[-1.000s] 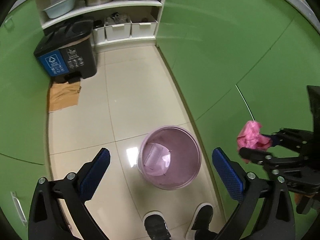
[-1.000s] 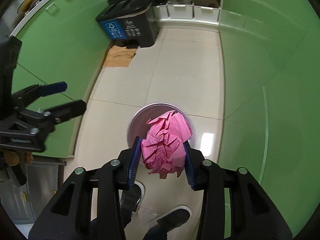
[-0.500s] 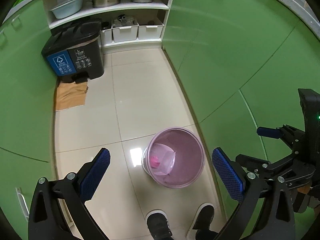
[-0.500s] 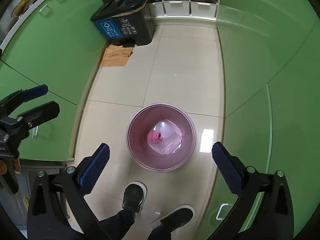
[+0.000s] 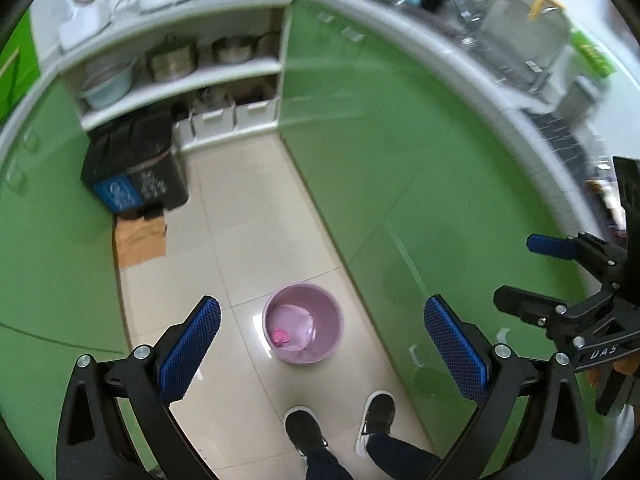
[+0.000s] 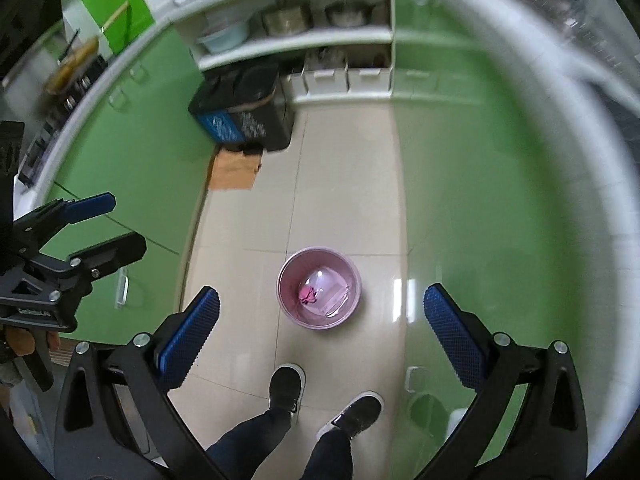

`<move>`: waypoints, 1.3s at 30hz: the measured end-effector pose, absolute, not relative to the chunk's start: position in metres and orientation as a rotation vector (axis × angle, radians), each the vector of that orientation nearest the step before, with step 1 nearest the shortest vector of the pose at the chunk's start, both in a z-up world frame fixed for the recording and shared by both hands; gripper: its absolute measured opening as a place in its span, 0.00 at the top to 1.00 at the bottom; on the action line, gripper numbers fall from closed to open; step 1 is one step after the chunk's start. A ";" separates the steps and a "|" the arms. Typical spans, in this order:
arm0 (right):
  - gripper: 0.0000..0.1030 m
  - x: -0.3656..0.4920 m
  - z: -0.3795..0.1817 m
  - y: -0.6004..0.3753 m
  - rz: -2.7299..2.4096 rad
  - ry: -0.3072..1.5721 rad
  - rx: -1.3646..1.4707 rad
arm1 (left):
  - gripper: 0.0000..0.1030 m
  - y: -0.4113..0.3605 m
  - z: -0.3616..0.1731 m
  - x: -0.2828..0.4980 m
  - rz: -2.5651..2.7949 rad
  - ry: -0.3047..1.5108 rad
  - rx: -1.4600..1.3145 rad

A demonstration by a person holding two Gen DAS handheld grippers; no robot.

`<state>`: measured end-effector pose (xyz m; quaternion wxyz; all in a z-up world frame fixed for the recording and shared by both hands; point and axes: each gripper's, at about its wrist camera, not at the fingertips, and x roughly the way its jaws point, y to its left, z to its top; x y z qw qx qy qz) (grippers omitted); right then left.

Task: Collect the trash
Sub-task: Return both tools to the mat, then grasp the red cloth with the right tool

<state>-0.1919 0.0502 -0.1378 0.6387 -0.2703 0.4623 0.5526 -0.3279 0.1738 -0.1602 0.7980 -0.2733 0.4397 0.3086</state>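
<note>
A small pink bin (image 5: 303,323) (image 6: 320,288) stands on the tiled floor far below both grippers. The crumpled pink paper (image 5: 280,336) (image 6: 307,294) lies inside it on a clear liner. My left gripper (image 5: 320,344) is open, high above the bin, nothing between its blue pads. My right gripper (image 6: 320,332) is open and empty too, wide apart. Each gripper shows in the other's view: the right gripper (image 5: 532,276) at the right edge, the left gripper (image 6: 116,224) at the left edge.
A black and blue sorting bin (image 5: 136,172) stands at the aisle's far end, with flattened cardboard (image 5: 140,236) beside it. Green cabinets (image 5: 400,184) line both sides. Shelves hold pots (image 6: 286,16) and white boxes. The person's shoes (image 5: 304,428) stand just before the pink bin. A worktop with a sink (image 5: 512,44) runs on the right.
The right gripper opened and the pink paper dropped into the bin. Both grippers have risen well above the floor, so the bin looks much smaller and the worktops have come into view.
</note>
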 end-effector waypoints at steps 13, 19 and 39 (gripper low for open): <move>0.03 -0.125 0.006 -0.093 1.013 0.926 -0.369 | 0.05 0.093 -0.024 -0.240 0.385 0.899 -0.372; 0.03 -0.075 0.008 -0.171 0.847 0.931 -0.294 | 0.05 0.050 -0.012 -0.184 0.241 0.894 -0.302; 0.03 0.029 -0.064 -0.233 0.772 1.042 -0.380 | 0.05 -0.027 -0.039 -0.045 0.108 0.973 -0.236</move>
